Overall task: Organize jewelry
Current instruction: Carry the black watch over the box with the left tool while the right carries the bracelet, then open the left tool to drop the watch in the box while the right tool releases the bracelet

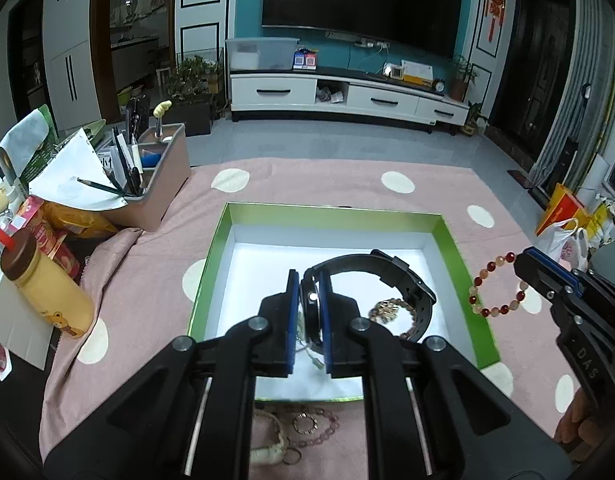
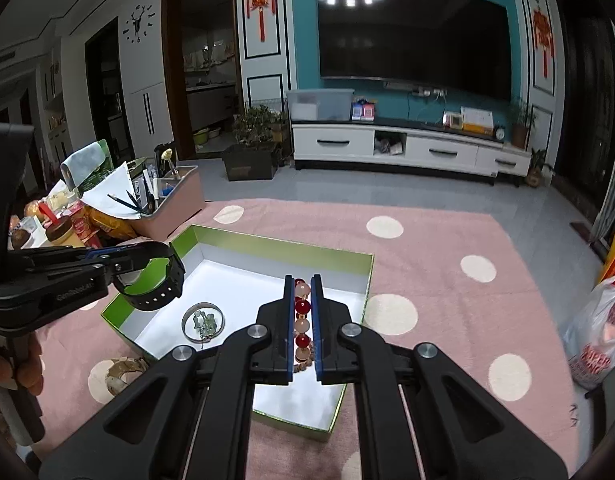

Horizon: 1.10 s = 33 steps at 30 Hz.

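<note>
A green box (image 1: pixel 455 240) with a white floor lies on the pink dotted cloth; it also shows in the right wrist view (image 2: pixel 369 276). My left gripper (image 1: pixel 310 280) is shut on a black watch (image 1: pixel 391 272) and holds it over the box; the watch also shows in the right wrist view (image 2: pixel 163 288). My right gripper (image 2: pixel 299 286) is shut on a red and pale bead bracelet (image 2: pixel 301 320), held above the box's right side; the bracelet hangs in the left wrist view (image 1: pixel 495 284). A silver bangle with green pieces (image 2: pixel 202 322) and a gold chain (image 1: pixel 387 310) lie in the box.
More jewelry (image 1: pixel 303 426) lies on the cloth in front of the box. A brown bracelet (image 2: pixel 123 372) lies left of the box. A pink organiser with pens (image 1: pixel 155 188), a yellow bottle (image 1: pixel 47 284) and snack packets stand at the left.
</note>
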Tool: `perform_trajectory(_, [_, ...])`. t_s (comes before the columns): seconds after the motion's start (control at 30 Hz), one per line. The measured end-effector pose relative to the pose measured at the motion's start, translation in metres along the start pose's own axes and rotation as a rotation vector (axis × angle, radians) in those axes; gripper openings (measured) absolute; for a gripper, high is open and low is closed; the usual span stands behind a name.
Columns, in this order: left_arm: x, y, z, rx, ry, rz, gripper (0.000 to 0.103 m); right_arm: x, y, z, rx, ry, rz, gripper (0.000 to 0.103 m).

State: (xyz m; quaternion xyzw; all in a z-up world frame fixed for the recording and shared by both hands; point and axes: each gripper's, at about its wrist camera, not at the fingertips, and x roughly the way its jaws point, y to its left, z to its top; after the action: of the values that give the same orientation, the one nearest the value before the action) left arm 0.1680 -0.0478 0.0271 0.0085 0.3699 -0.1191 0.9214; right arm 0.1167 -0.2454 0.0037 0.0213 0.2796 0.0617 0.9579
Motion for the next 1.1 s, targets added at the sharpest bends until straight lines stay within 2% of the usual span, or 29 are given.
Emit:
perform_trajectory(0.17, [0.028, 0.005, 0.0, -0.002, 0.046, 0.032, 0.009, 0.023, -0.009, -0.004, 0.05, 0.05, 0.027, 0.007])
perform_trajectory(0.4, [0.063, 0.005, -0.001, 0.014, 0.107, 0.072, 0.01, 0.05, -0.001, -0.009, 0.048, 0.092, 0.029, 0.007])
perform_trajectory(0.67, [0.073, 0.004, -0.002, 0.027, 0.124, 0.106, 0.012, 0.069, 0.004, -0.017, 0.036, 0.141, 0.035, 0.007])
perform_trajectory(0.77, [0.071, 0.002, -0.002, 0.033, 0.12, 0.111, 0.021, 0.068, 0.003, -0.018, 0.042, 0.143, 0.031, 0.009])
perform_trajectory(0.83, [0.068, 0.002, -0.002, 0.035, 0.114, 0.11, 0.033, 0.065, 0.0, -0.019, 0.051, 0.138, 0.032, 0.01])
perform_trajectory(0.9, [0.065, 0.001, -0.002, 0.036, 0.109, 0.109, 0.04, 0.061, -0.002, -0.018, 0.06, 0.132, 0.028, 0.021])
perform_trajectory(0.93, [0.063, 0.0, -0.003, 0.036, 0.106, 0.11, 0.046, 0.059, -0.003, -0.019, 0.066, 0.127, 0.026, 0.033])
perform_trajectory(0.97, [0.061, 0.0, -0.003, 0.035, 0.102, 0.11, 0.048, 0.056, -0.004, -0.019, 0.072, 0.121, 0.022, 0.039])
perform_trajectory(1.1, [0.051, 0.0, -0.004, 0.03, 0.091, 0.106, 0.064, 0.046, -0.006, -0.022, 0.078, 0.11, 0.018, 0.043])
